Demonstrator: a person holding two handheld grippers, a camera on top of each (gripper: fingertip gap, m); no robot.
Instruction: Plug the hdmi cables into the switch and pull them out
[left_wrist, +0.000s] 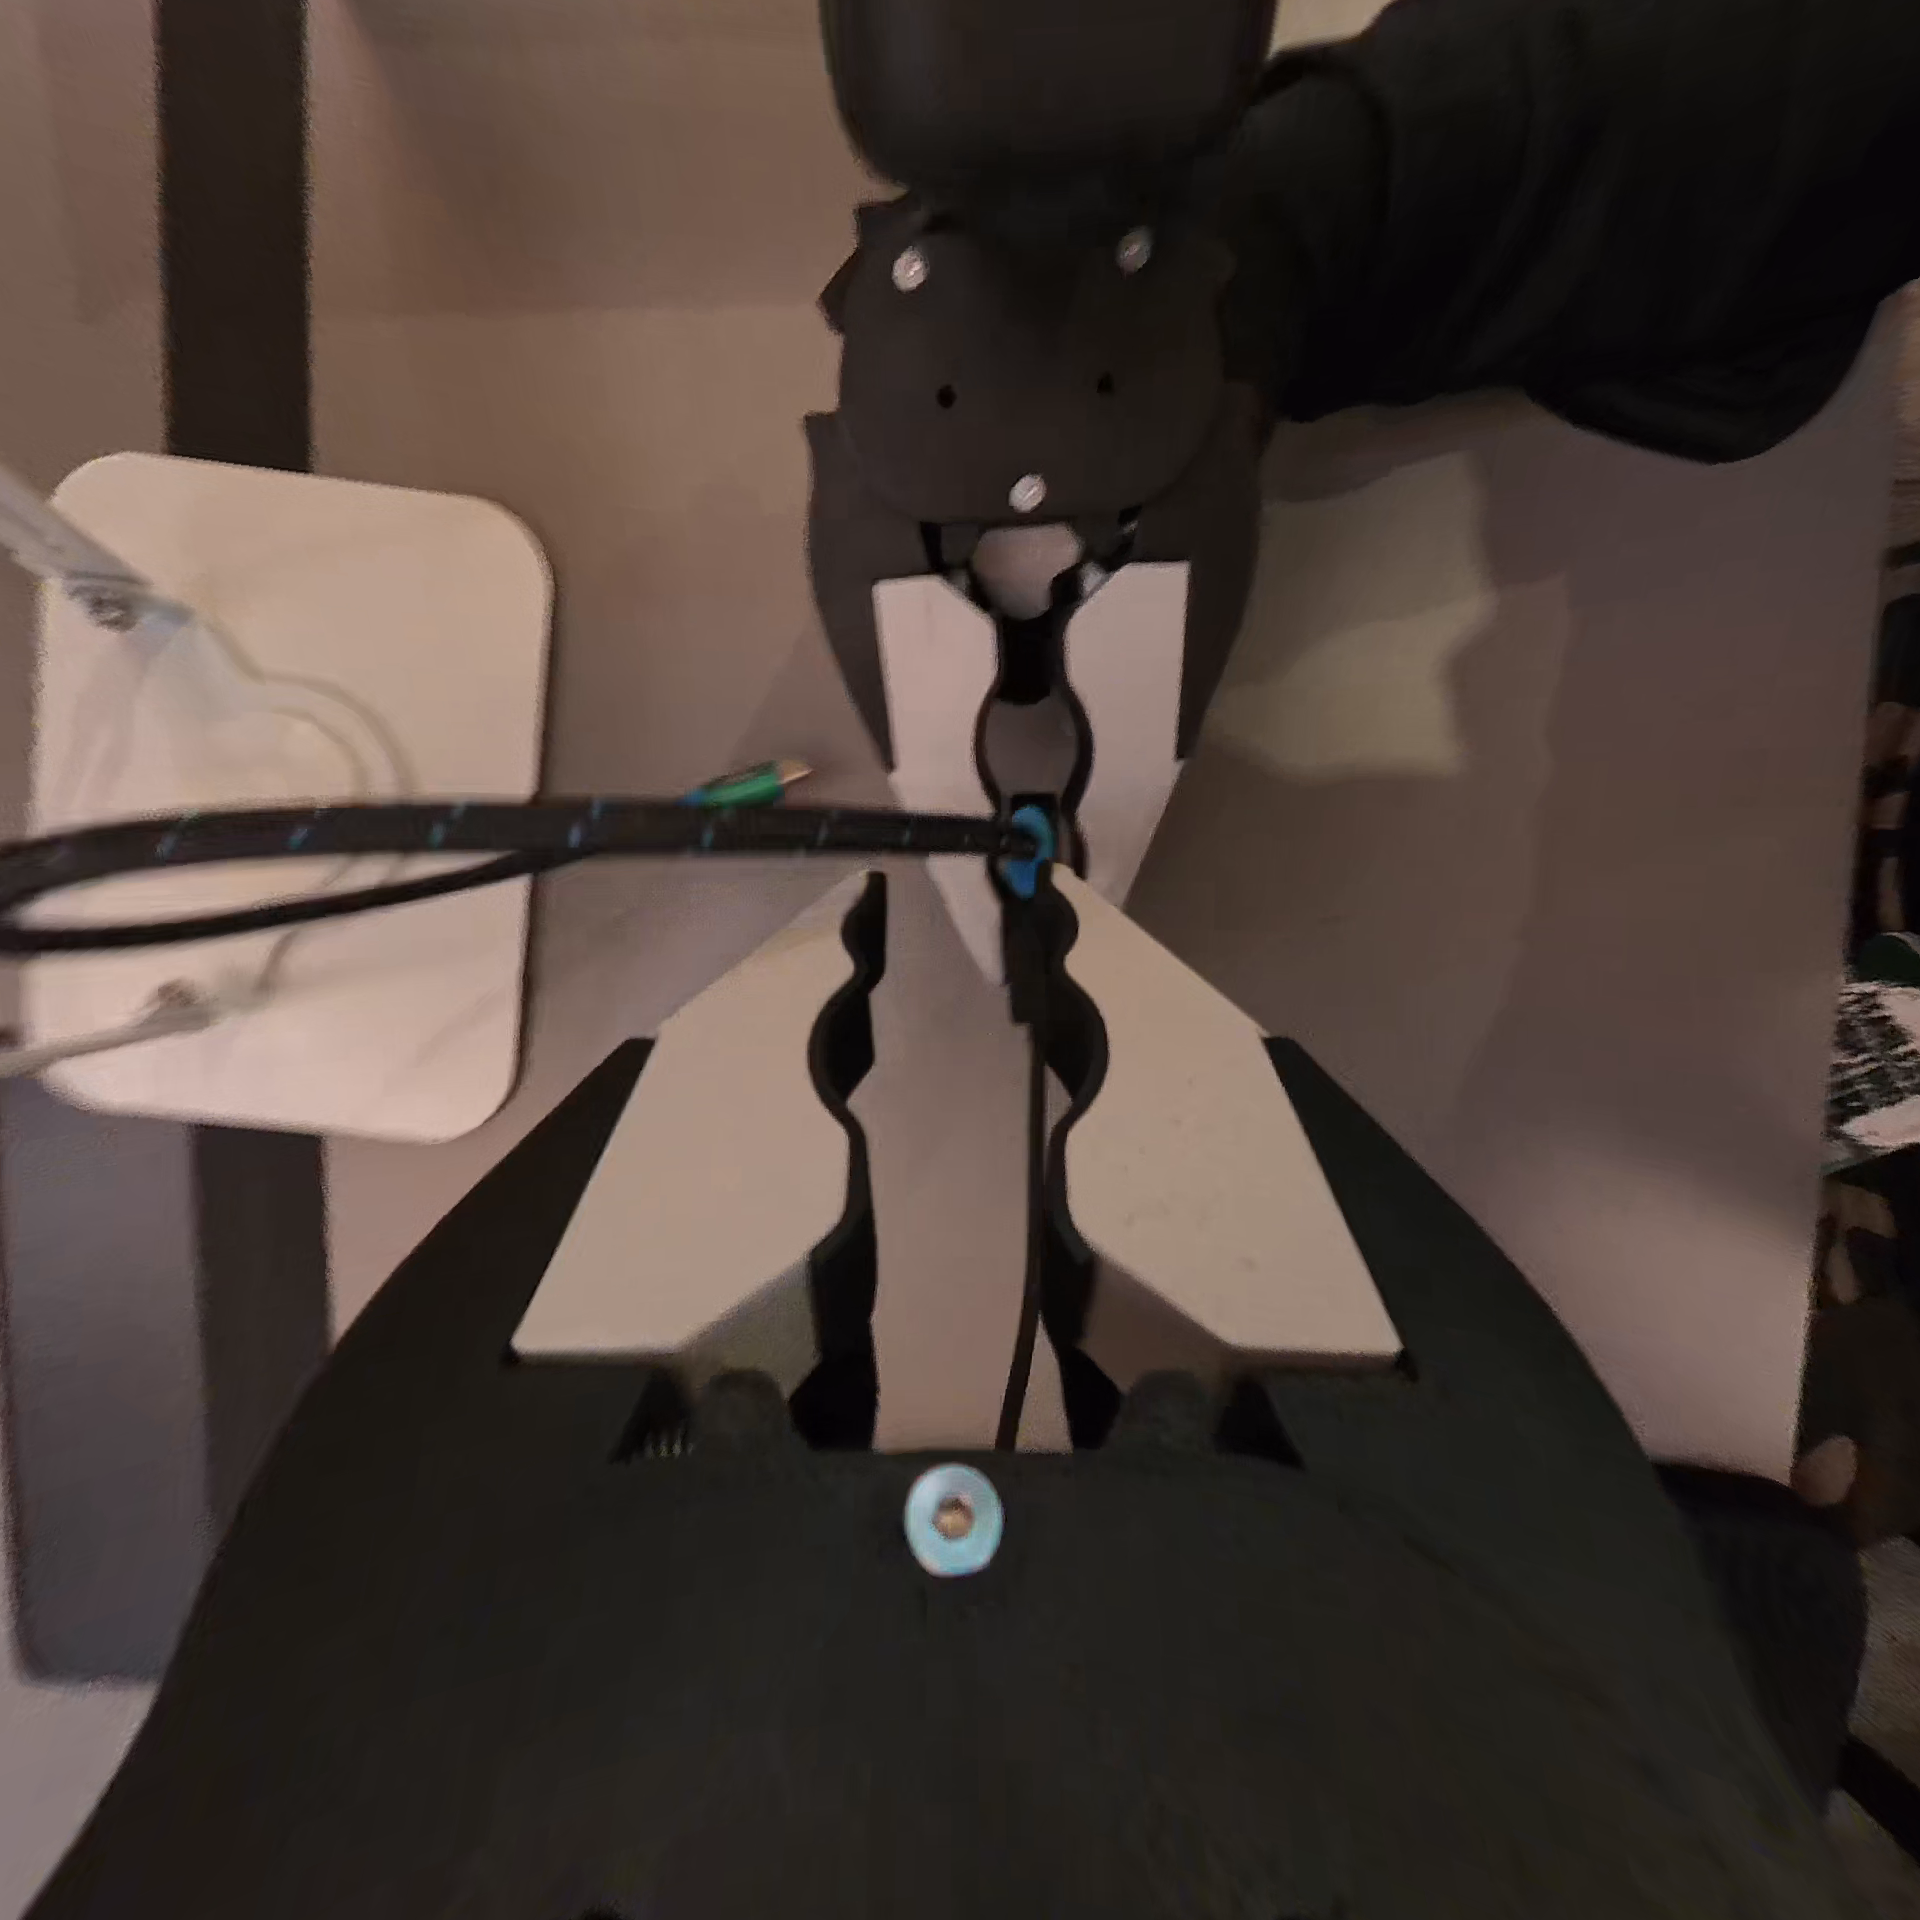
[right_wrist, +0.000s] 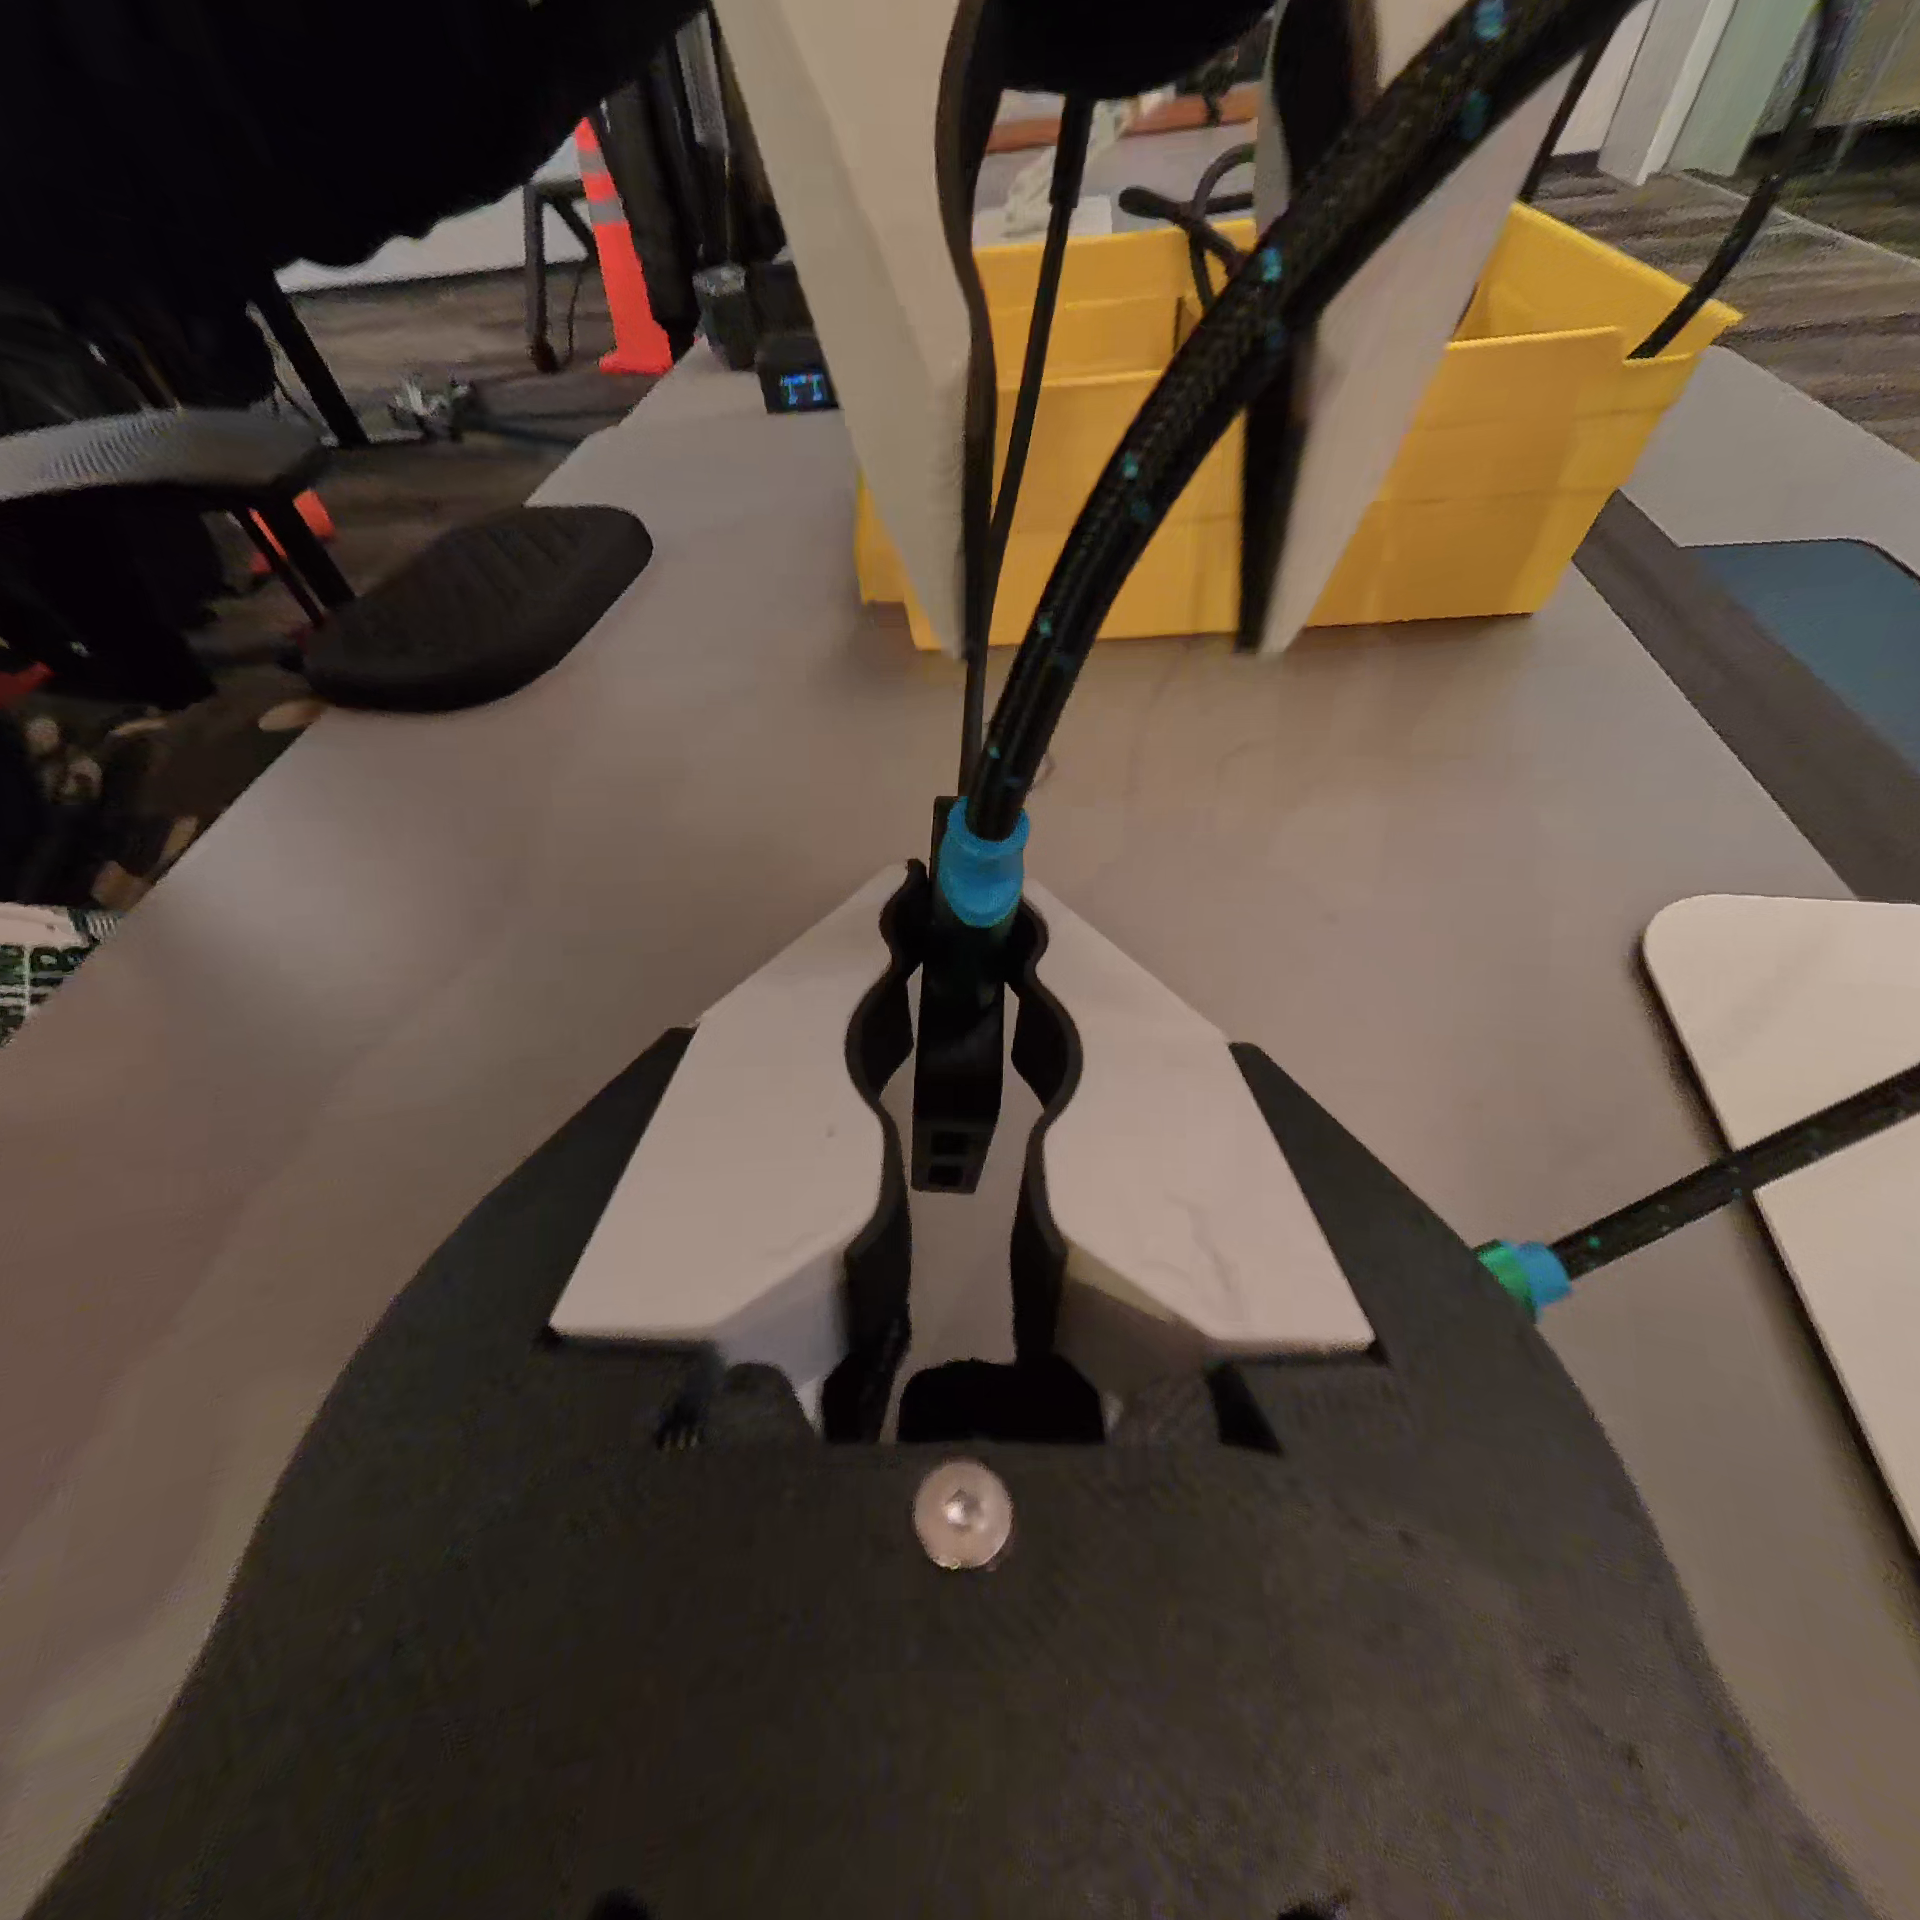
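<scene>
On the grey counter (right_wrist: 623, 935), the right gripper (right_wrist: 961, 997) clamps the black switch (right_wrist: 956, 1081); the left gripper (left_wrist: 961, 914), apart, should pull the blue plug (right_wrist: 982, 862) straight.

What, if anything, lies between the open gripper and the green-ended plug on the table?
The braided black cable crosses in front of the green-ended plug, and the right gripper, shut on the blue-collared plug, sits beside it.

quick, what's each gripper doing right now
Left gripper: open, holding nothing.
Right gripper: closed on the black plug with a blue collar.
</scene>
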